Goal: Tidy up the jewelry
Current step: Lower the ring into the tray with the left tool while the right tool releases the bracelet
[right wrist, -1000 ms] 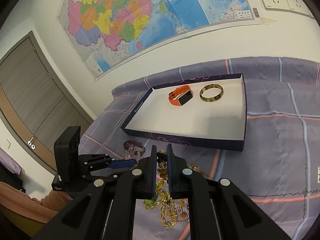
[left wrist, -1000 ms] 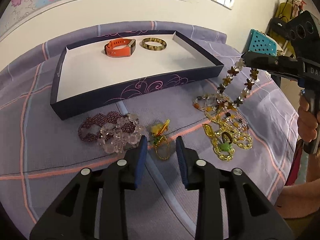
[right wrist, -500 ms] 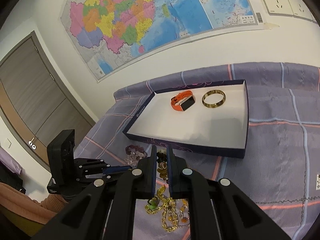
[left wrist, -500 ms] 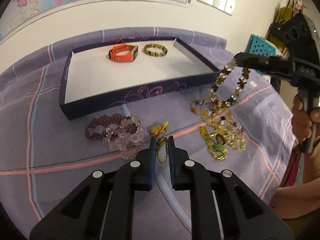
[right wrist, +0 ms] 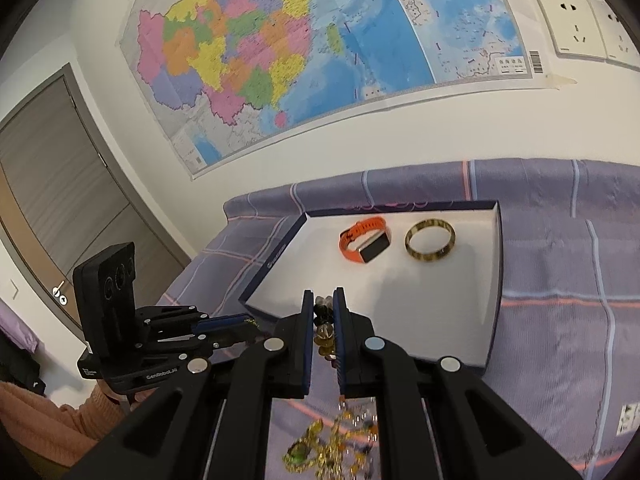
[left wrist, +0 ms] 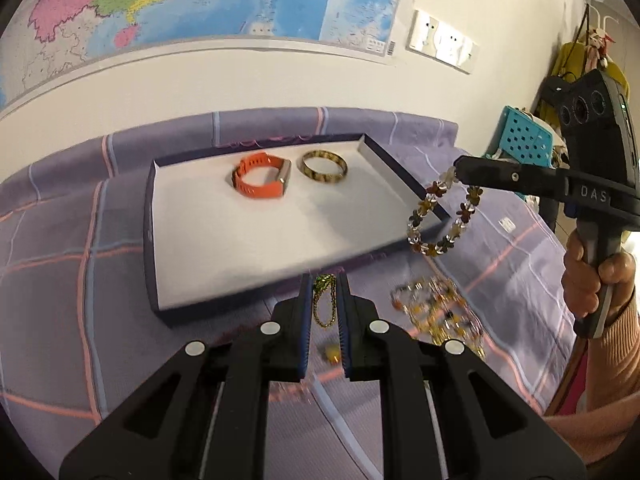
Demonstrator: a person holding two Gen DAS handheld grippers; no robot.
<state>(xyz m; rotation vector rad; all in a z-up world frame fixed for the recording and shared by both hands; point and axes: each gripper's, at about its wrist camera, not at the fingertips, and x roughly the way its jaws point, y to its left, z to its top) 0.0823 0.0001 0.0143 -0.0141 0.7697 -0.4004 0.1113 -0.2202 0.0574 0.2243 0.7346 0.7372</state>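
Note:
A dark blue tray [left wrist: 149,216] with a white floor holds an orange watch band [left wrist: 261,176] and a mottled bangle [left wrist: 324,166]. My left gripper [left wrist: 323,286] is shut on a small gold chain [left wrist: 323,308], lifted just in front of the tray's near edge. My right gripper [right wrist: 321,303] is shut on a flower-bead bracelet [left wrist: 442,216], which hangs in the air by the tray's right corner. In the right wrist view the tray [right wrist: 496,280], band [right wrist: 364,238] and bangle [right wrist: 430,240] lie ahead, and the bracelet's beads [right wrist: 323,328] show between the pads.
A tangle of gold and beaded jewelry [left wrist: 436,312] lies on the purple plaid cloth [left wrist: 60,280] right of my left gripper; it also shows low in the right wrist view [right wrist: 332,448]. A teal perforated box [left wrist: 524,140] stands at the far right. A wall map hangs behind.
My left gripper has risen with the gold chain towards the tray. My right gripper has lifted the bead bracelet clear of the jewelry pile and towards the tray's corner.

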